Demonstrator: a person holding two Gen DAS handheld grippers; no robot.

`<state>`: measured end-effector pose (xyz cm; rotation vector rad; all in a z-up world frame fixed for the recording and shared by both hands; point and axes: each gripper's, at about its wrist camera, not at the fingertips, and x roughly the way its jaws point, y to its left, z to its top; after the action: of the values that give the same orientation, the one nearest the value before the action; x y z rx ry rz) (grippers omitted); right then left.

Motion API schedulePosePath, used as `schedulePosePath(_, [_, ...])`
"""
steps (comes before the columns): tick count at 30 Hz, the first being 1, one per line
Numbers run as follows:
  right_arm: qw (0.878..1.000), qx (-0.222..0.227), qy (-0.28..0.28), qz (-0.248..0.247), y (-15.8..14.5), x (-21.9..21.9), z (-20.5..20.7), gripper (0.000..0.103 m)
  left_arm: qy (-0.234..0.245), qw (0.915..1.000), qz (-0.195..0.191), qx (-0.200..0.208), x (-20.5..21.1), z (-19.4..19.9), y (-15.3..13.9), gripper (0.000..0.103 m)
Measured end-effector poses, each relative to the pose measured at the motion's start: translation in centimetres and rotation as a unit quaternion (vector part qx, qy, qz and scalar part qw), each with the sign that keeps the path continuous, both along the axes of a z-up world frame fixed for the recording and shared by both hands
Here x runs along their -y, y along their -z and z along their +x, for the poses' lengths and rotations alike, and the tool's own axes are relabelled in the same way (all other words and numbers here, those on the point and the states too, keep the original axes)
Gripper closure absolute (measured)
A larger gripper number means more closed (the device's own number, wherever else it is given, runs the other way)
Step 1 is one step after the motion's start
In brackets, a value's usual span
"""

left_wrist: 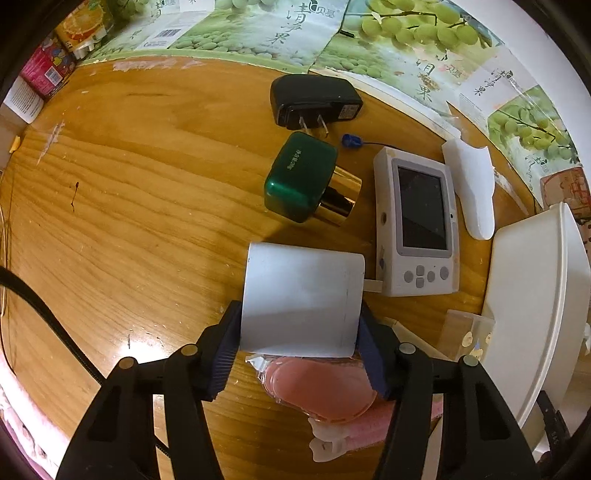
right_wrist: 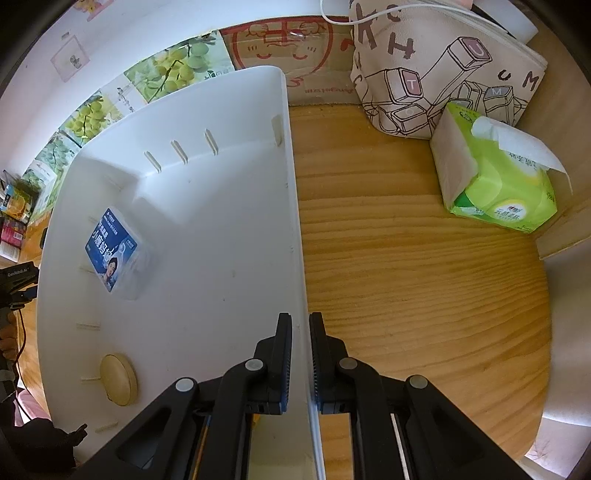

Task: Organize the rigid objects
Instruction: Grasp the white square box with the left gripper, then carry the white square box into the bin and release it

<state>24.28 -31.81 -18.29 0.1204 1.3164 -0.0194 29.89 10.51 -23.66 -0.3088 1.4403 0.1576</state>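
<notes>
My left gripper is shut on a white rectangular box and holds it above the wooden table. Beyond it lie a green bottle with a gold cap, a black plug adapter, a white handheld device with a dark screen and a white curved piece. A pink round item in clear wrap lies under the box. My right gripper is shut on the right wall of a white bin. The bin holds a blue-labelled clear box and a tan oval object.
The white bin also shows at the right of the left wrist view. A green tissue pack and a printed fabric bag stand on the table right of the bin. Grape-printed cartons line the back edge.
</notes>
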Motion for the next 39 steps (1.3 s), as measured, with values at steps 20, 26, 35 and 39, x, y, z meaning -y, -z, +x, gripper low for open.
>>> schedulePosePath(20, [1.000, -0.006, -0.025, -0.006, -0.1, -0.3, -0.5, 0.092, -0.056, 0.9958, -0.007, 0.072, -1.4, -4.8, -4.1, 0.042])
schedulePosePath(26, [0.999, -0.002, -0.038, -0.004, -0.6, -0.3, -1.2, 0.092, -0.053, 0.9910, -0.013, 0.122, -0.6, -7.2, -6.7, 0.042])
schedulePosePath(35, [0.998, 0.010, -0.061, -0.002, -1.5, -0.2, -2.7, 0.092, -0.014, 0.9796, -0.019, 0.200, 2.7, -9.9, -10.6, 0.042])
schedulePosePath(39, [0.997, 0.010, -0.073, -0.003, -1.6, -0.2, -3.3, 0.092, 0.010, 0.9663, -0.032, 0.255, 4.5, -11.4, -12.4, 0.045])
